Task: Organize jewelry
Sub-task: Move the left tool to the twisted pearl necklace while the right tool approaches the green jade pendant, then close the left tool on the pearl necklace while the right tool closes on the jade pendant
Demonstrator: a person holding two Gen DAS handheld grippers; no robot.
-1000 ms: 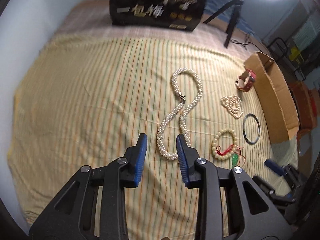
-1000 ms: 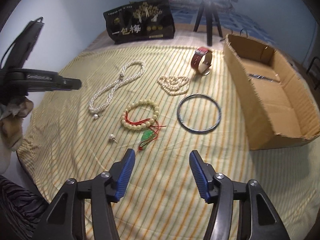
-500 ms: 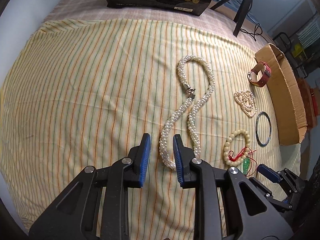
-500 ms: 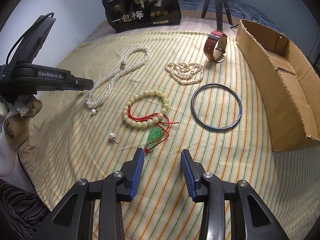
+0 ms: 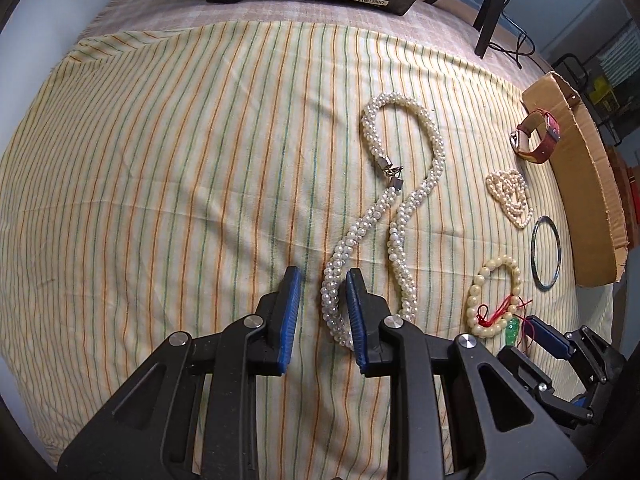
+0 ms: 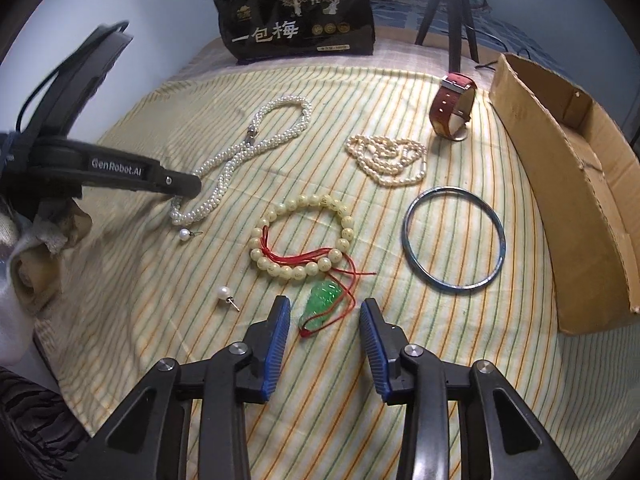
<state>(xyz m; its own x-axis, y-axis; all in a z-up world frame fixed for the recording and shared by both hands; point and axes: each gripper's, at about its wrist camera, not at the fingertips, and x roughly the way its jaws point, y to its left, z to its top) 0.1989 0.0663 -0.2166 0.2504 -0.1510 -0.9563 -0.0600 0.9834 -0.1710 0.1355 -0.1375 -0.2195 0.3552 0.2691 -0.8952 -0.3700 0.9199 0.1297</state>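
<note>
A long twisted pearl necklace (image 5: 400, 196) lies on the striped cloth; it also shows in the right wrist view (image 6: 256, 148). My left gripper (image 5: 322, 284) is open, its jaws straddling one strand at the necklace's near loop. My right gripper (image 6: 324, 312) is open, its jaws either side of a green pendant (image 6: 320, 300) on a red cord, tied to a cream bead bracelet (image 6: 304, 236). A small pearl strand (image 6: 388, 158), a dark bangle (image 6: 454, 238), a red-strap watch (image 6: 452, 106) and two loose pearl studs (image 6: 224, 293) lie around.
An open cardboard box (image 6: 568, 168) stands along the right edge of the cloth. A black printed bag (image 6: 296, 16) and a tripod (image 6: 452, 8) stand at the back. The cloth's left half (image 5: 160, 160) holds no jewelry.
Both grippers moved forward and lower. The left now straddles the pearl necklace's near loop. The right narrowed, then widened, and reached the green pendant.
</note>
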